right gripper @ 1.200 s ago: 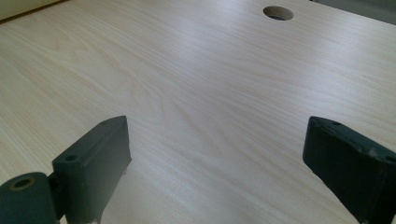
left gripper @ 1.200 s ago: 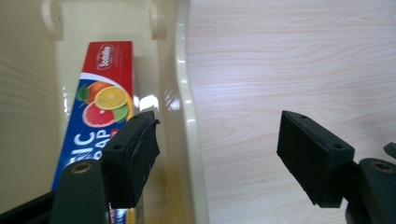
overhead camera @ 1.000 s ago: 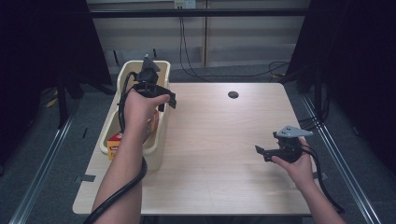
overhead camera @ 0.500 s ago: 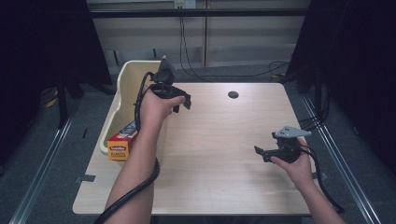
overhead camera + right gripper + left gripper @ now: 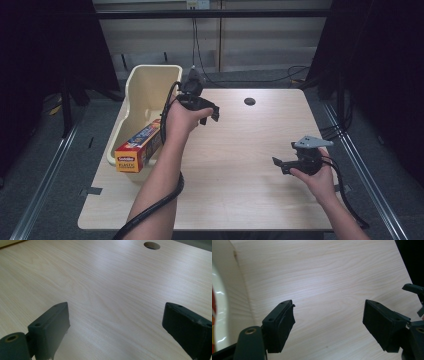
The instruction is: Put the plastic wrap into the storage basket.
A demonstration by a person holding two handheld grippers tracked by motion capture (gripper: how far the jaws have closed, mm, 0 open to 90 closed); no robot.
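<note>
At the left edge of the pale wooden table [image 5: 240, 165], a cream plastic tub [image 5: 145, 87] stands with a long orange-and-blue cardboard box of plastic wrap [image 5: 137, 146] lying inside it, one end propped over the tub's near rim. That placement suggests the packing step is done: the box is in the tub and neither tool holds it. The left gripper [image 5: 210, 114] hangs above the table just right of the tub, jaws spread wide with nothing between them. The right gripper [image 5: 281, 164] sits low near the right edge, well apart from the tub, jaws likewise spread and empty. What is left, by my reading, is little more than bringing the left hand back to rest.

The high view gives the box's label and tilt, and the round cable hole [image 5: 249, 101] near the far edge. The left gripper view [image 5: 328, 322] adds only a cream sliver of the tub wall [image 5: 218, 315] and a red trace of something inside it. The right gripper view [image 5: 115, 325] shows bare woodgrain up close and the same hole [image 5: 151, 245].
</note>
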